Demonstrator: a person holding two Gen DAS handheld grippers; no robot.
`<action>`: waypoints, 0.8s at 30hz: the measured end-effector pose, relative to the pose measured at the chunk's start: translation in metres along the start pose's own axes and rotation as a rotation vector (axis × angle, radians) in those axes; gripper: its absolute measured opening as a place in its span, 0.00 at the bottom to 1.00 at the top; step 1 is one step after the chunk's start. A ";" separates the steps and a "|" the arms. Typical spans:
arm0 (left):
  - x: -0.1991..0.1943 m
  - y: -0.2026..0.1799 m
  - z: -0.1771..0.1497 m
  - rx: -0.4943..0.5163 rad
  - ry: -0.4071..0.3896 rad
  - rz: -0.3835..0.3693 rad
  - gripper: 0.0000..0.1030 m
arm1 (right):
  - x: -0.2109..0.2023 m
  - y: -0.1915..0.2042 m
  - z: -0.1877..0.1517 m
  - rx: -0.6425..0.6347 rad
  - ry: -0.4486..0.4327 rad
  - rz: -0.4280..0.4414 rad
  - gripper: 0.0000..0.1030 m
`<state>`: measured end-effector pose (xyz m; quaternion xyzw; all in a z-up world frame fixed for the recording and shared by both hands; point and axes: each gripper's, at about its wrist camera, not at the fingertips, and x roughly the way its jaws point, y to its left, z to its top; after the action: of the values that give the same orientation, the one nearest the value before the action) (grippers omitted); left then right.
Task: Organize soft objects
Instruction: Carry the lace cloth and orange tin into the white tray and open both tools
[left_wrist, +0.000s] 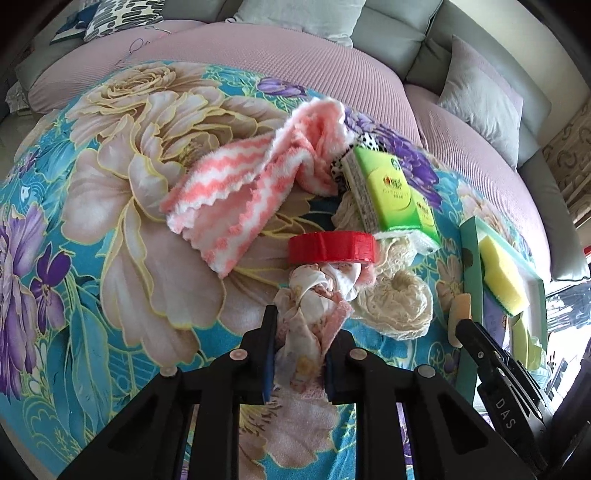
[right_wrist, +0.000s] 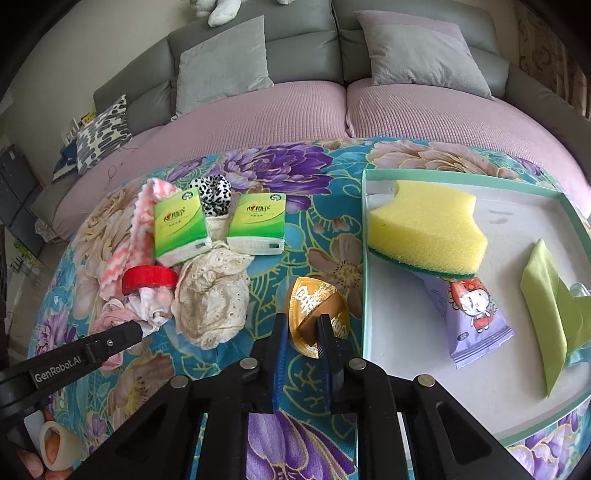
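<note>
My left gripper (left_wrist: 306, 326) is shut on a bunched pink-and-white floral cloth (left_wrist: 317, 291), which trails up to a red tape roll (left_wrist: 332, 247) on the flowered bedspread. In the right wrist view, the same cloth (right_wrist: 155, 306) hangs from the left gripper's tip (right_wrist: 136, 330). My right gripper (right_wrist: 303, 325) is shut on a gold ingot-shaped toy (right_wrist: 317, 306), just left of a teal-rimmed tray (right_wrist: 480, 387). A yellow sponge (right_wrist: 421, 232), a purple snack packet (right_wrist: 469, 321) and a green cloth (right_wrist: 546, 306) lie in the tray.
A pink striped fluffy towel (left_wrist: 236, 199), two green tissue packs (right_wrist: 181, 225) (right_wrist: 258, 225), a leopard-print cloth (right_wrist: 214, 195) and a cream lace cloth (right_wrist: 210, 306) crowd the bedspread beside the tape. Grey cushions (right_wrist: 221, 62) line the sofa back.
</note>
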<state>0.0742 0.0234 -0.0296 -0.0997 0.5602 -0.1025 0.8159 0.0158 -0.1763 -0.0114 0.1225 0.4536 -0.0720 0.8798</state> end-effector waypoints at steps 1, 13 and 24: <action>-0.002 0.001 0.000 -0.002 -0.006 0.000 0.20 | -0.002 -0.002 0.001 0.008 -0.004 0.007 0.16; -0.043 -0.004 0.004 0.013 -0.123 -0.024 0.19 | -0.047 -0.007 0.008 0.028 -0.128 0.048 0.16; -0.102 -0.033 0.003 0.092 -0.320 -0.060 0.19 | -0.068 -0.019 0.012 0.054 -0.179 0.045 0.16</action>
<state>0.0398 0.0205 0.0719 -0.0942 0.4146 -0.1352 0.8949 -0.0191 -0.1963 0.0479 0.1493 0.3684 -0.0750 0.9145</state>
